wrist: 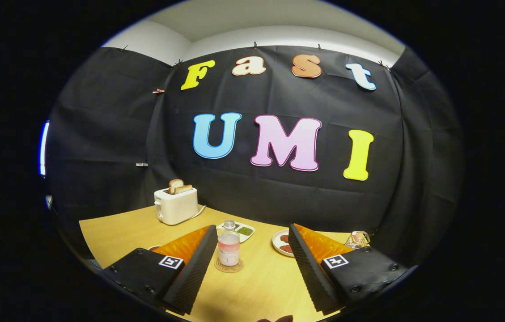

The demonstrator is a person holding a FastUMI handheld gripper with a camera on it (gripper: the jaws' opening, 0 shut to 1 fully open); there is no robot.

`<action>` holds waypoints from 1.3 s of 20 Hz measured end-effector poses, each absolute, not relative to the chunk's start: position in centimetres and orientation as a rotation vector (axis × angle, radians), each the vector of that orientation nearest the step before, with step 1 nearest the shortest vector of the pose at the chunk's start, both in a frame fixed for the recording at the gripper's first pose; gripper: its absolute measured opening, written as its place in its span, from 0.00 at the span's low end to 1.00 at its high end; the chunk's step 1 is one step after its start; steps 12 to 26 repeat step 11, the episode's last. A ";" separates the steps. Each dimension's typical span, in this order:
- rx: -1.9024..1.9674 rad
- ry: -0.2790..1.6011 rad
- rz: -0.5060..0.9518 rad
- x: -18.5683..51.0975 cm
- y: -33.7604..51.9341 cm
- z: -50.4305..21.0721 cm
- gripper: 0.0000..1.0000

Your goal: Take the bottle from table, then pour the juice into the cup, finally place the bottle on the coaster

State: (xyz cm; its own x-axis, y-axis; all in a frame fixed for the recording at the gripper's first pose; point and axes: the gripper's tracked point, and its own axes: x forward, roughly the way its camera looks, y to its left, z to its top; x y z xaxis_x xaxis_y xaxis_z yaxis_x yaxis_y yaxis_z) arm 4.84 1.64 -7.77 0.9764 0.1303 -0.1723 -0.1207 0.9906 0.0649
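Black cloth wall behind, wooden table (252, 286) in front. Biggest item is the toaster (176, 205) at the far left with two bread slices in it, cord trailing right. Then a divided tray (244, 230) with green stuff, a plate (280, 243) with reddish food partly hidden behind the right finger, and a small wire basket (357, 239) far right. Something red-rimmed peeks out by the left finger, likely the cup, can't confirm.

Bottle (228, 248) stands upright on the coaster (228, 265), just ahead of the fingers, nearer the left one, not touched. Looks like the end state: placed.

Gripper (252, 264) wide open, holding nothing, level and low over the table, pointed at the wall.

Risks: left finger tip sits close beside the bottle, so a sideways swing on pull-back could clip and tip it; it's tall and narrow on a small coaster. Backing straight out looks safest
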 end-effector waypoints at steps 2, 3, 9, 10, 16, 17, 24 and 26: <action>0.031 0.174 0.132 3.7 0.9 -7.2 0.97; 0.027 0.170 0.141 3.1 0.7 -7.1 0.97; 0.071 0.154 0.151 0.6 -0.7 -6.7 0.97; 0.066 0.155 0.147 0.3 -1.1 -6.8 0.97; 0.069 0.157 0.146 0.1 -1.4 -6.9 0.97; 0.069 0.157 0.146 0.1 -1.4 -6.9 0.97; 0.069 0.157 0.146 0.1 -1.4 -6.9 0.97; 0.069 0.157 0.146 0.1 -1.4 -6.9 0.97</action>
